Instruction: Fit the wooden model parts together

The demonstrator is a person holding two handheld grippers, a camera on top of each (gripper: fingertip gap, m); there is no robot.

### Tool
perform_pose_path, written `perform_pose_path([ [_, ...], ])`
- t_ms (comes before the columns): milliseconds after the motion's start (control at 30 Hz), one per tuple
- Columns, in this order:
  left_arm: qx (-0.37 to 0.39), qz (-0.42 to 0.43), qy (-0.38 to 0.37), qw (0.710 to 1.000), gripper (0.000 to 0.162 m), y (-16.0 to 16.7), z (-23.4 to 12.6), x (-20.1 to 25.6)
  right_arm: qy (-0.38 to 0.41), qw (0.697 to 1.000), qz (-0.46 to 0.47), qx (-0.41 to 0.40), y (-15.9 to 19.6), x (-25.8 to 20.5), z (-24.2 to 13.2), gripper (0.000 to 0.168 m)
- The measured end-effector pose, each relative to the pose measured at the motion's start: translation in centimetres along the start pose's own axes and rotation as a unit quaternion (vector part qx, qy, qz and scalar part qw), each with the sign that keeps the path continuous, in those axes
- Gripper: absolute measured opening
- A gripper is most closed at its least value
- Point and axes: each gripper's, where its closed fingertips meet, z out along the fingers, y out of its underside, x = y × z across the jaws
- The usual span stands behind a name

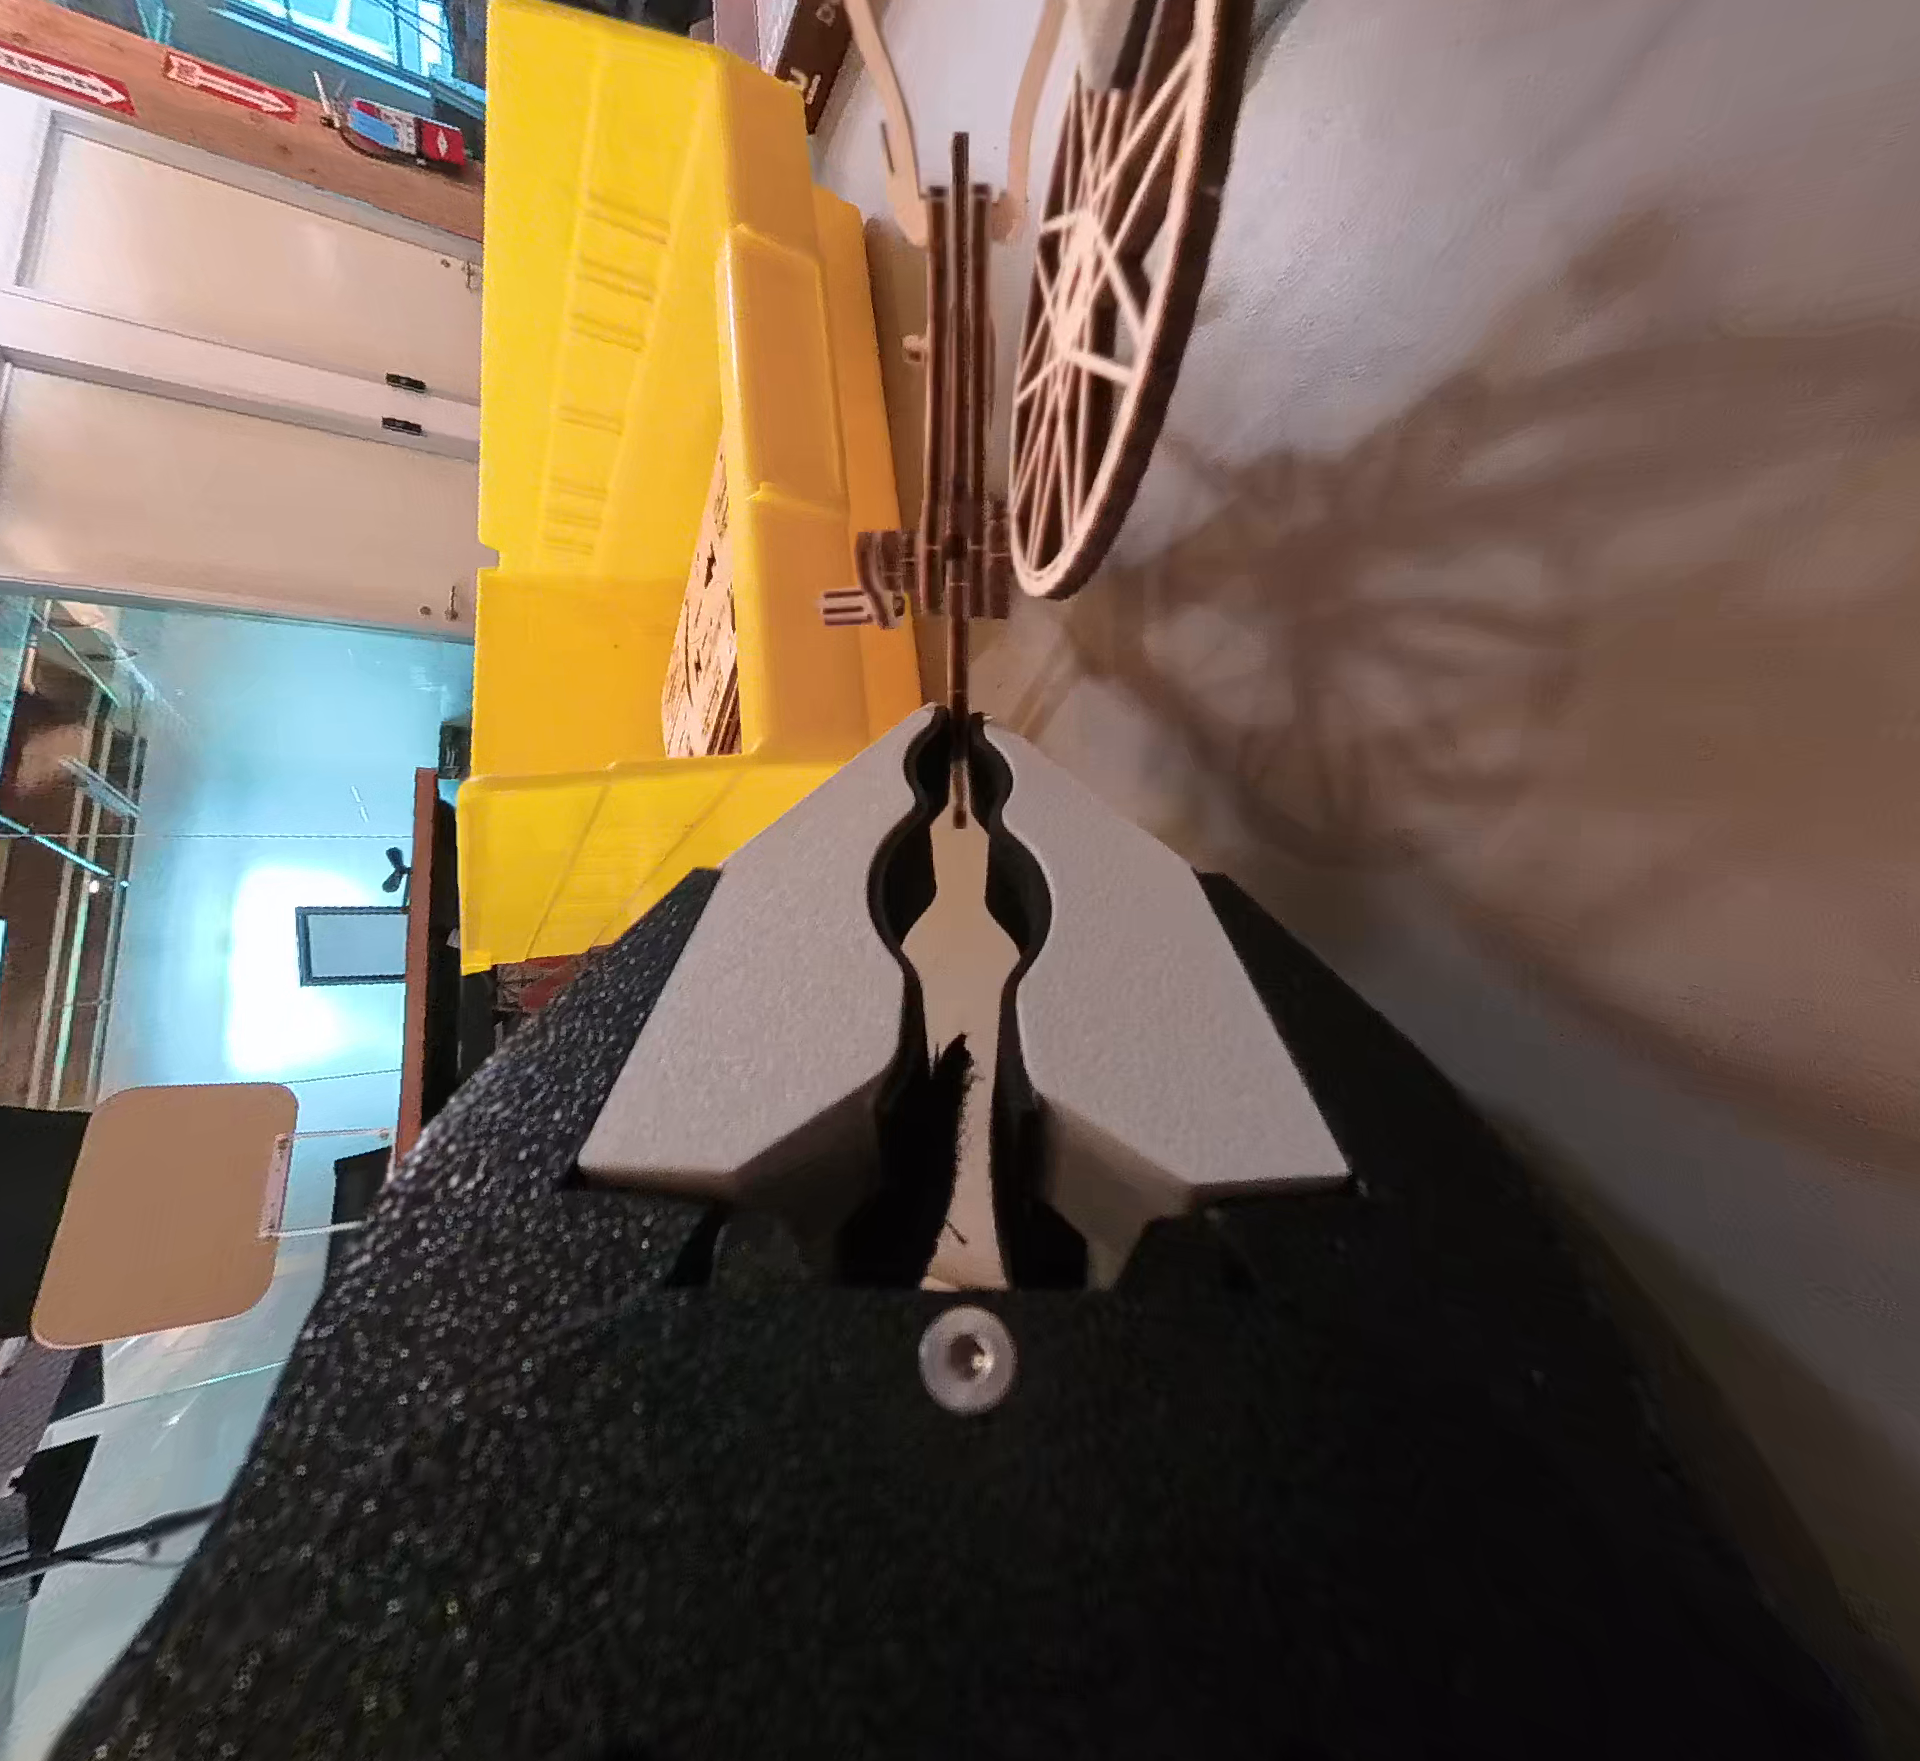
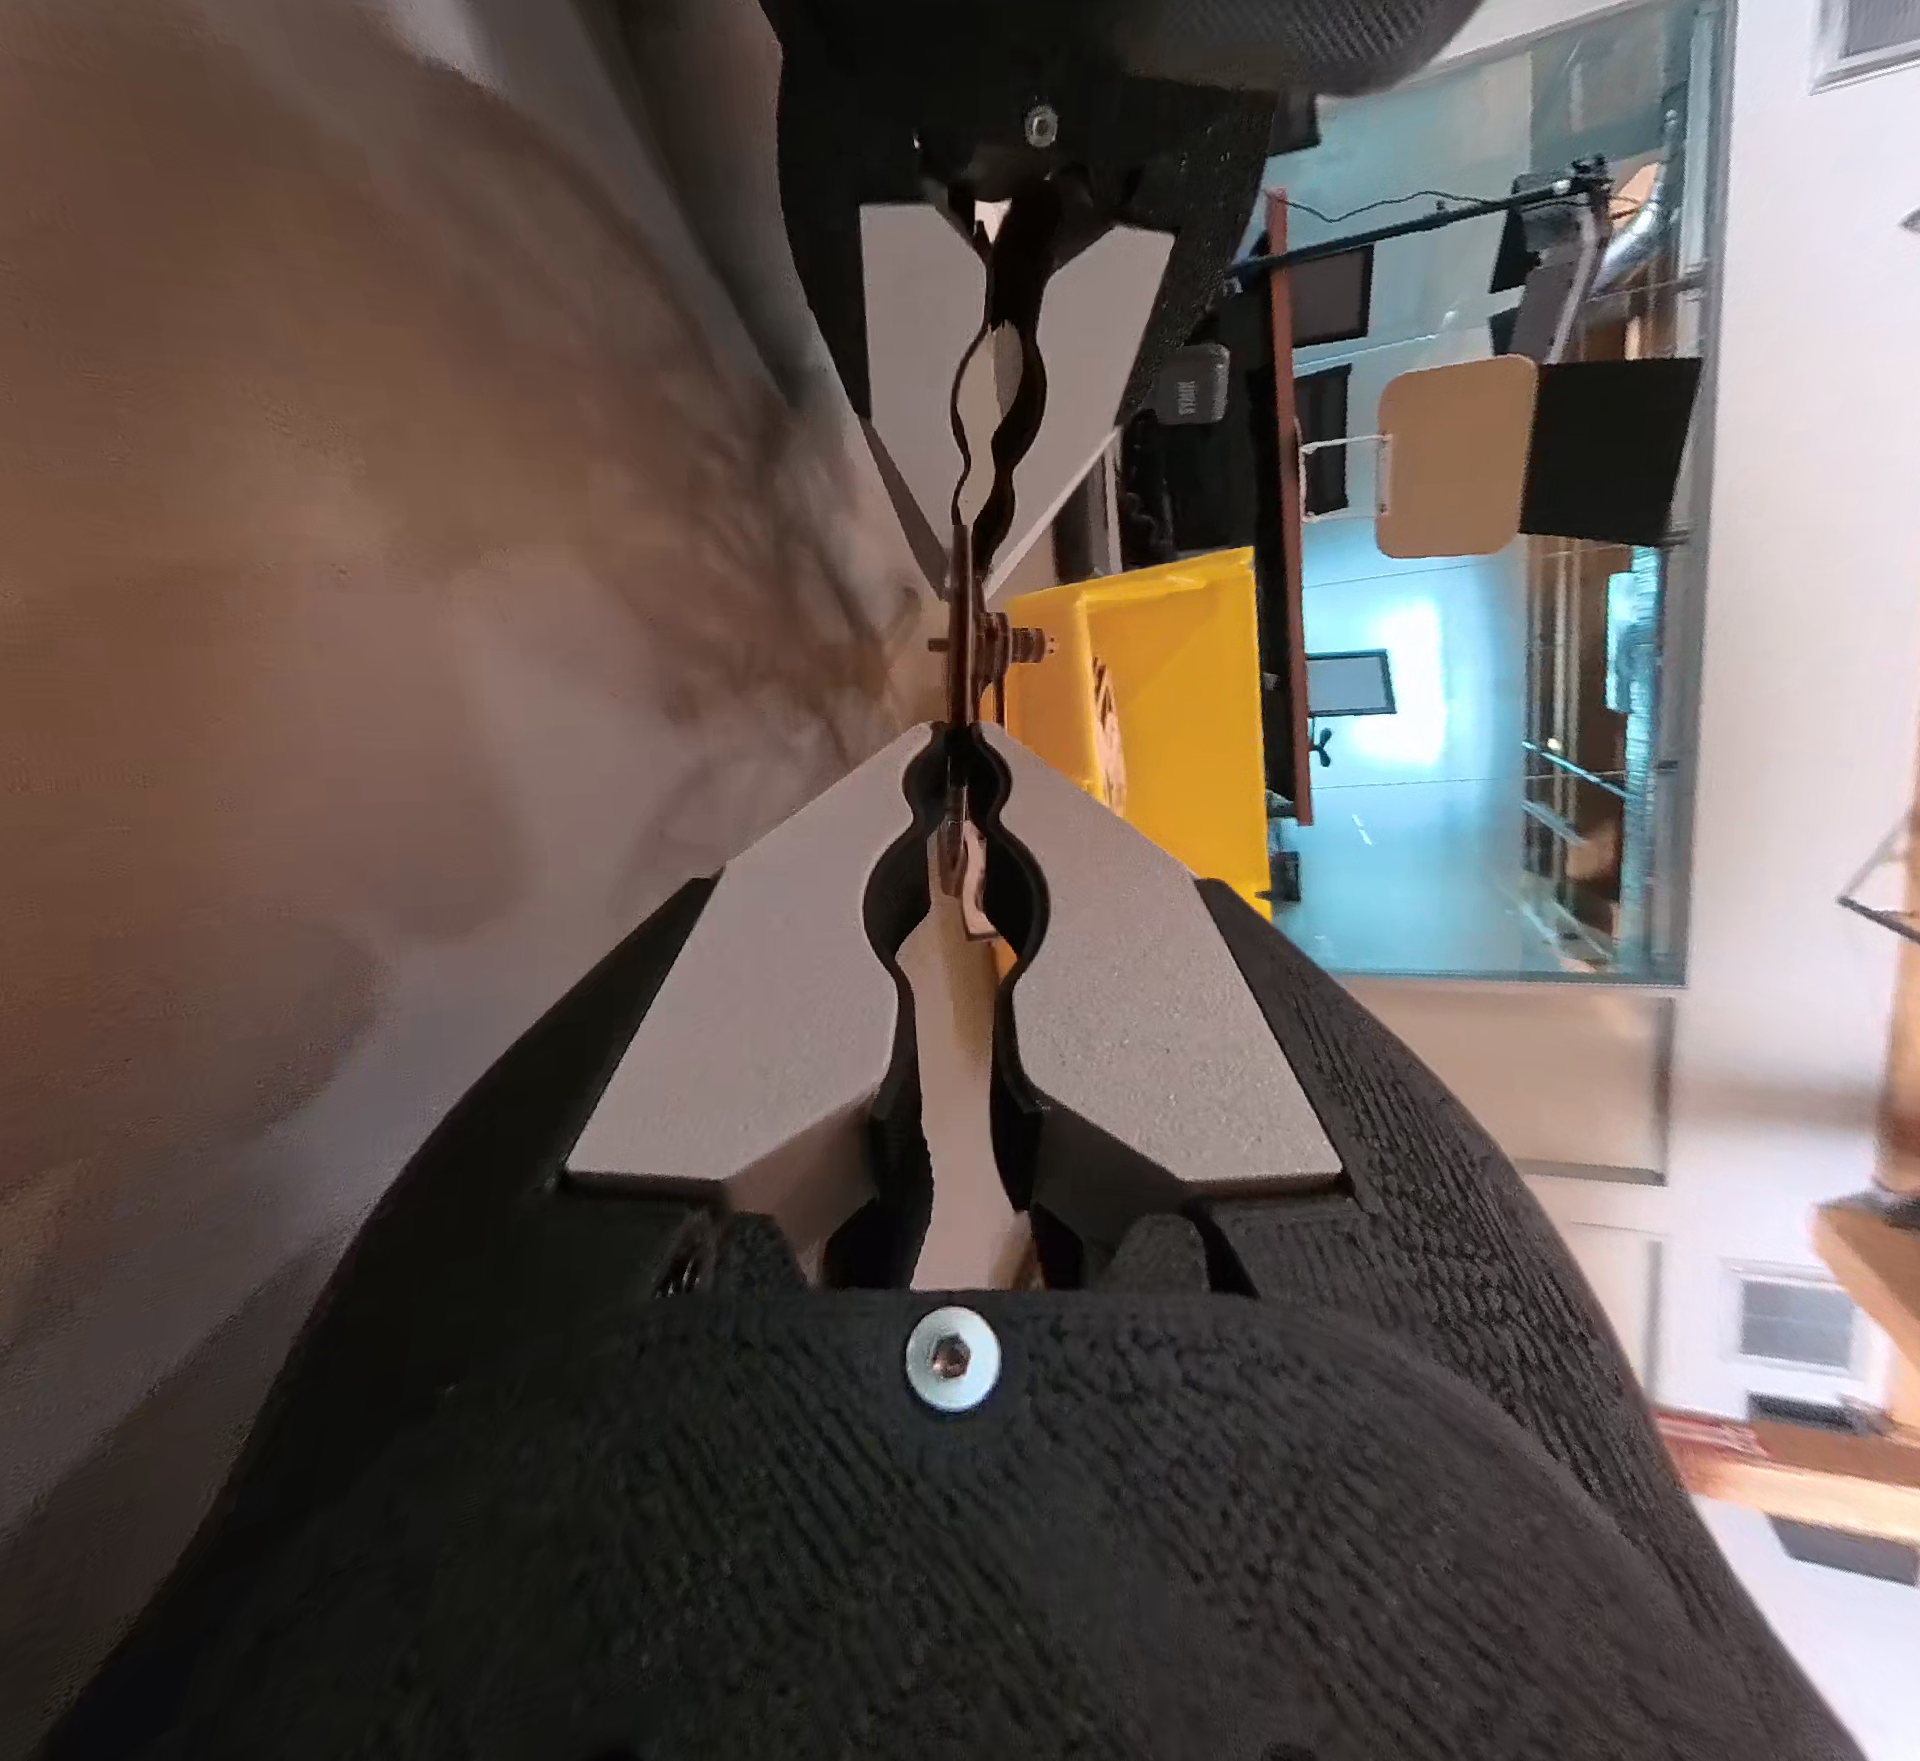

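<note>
While both views are rolled sideways, each shows a pair of pale grey fingers with wavy black inner pads on a black, pebbly-textured body. The left gripper (image 1: pixel 958 724) has its tips pinched nearly together on the thin edge of a flat wooden model part (image 1: pixel 958 506), a layered plywood assembly seen edge-on with dark laser-cut edges, running from the tips toward 12 o'clock. A small toothed stub sticks out from it at about 9 o'clock. Just beside it, toward 1 o'clock, lies a round spoked wooden wheel (image 1: pixel 1117 288) with thin pale spokes and a dark rim, resting on the smooth white table (image 1: pixel 1558 153), which carries a blurred brown shadow. At 12 o'clock a curved pale wooden frame piece (image 1: pixel 883 49) lies on the table. A glossy yellow plastic bin (image 1: pixel 665 381) with ribbed walls stands at 10 o'clock, touching or just beside the held part.

In the right wrist view, the right gripper (image 2: pixel 961 735) is likewise closed to a slit on the opposite edge of the same thin wooden part (image 2: pixel 971 651). The left gripper (image 2: pixel 961 537) faces it from 12 o'clock, tips clamped on the far edge. The yellow bin (image 2: pixel 1174 672) sits at 2 o'clock.
</note>
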Motion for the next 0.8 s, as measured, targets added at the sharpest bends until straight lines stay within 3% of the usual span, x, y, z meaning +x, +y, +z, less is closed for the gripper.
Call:
perform_pose_path([
  [200, -0.023, 0.004, -0.007, 1.0, 0.0, 0.9, 0.1, -0.3, 0.046, 0.998, -0.031, -0.033, 0.6, 1.1, -0.4, 0.0],
  [800, -0.013, 0.025, -0.007, 1.0, 0.0, 0.3, -0.2, -0.1, 0.007, 0.997, -0.01, -0.081, 2.7, 0.1, 0.1, 0.0],
])
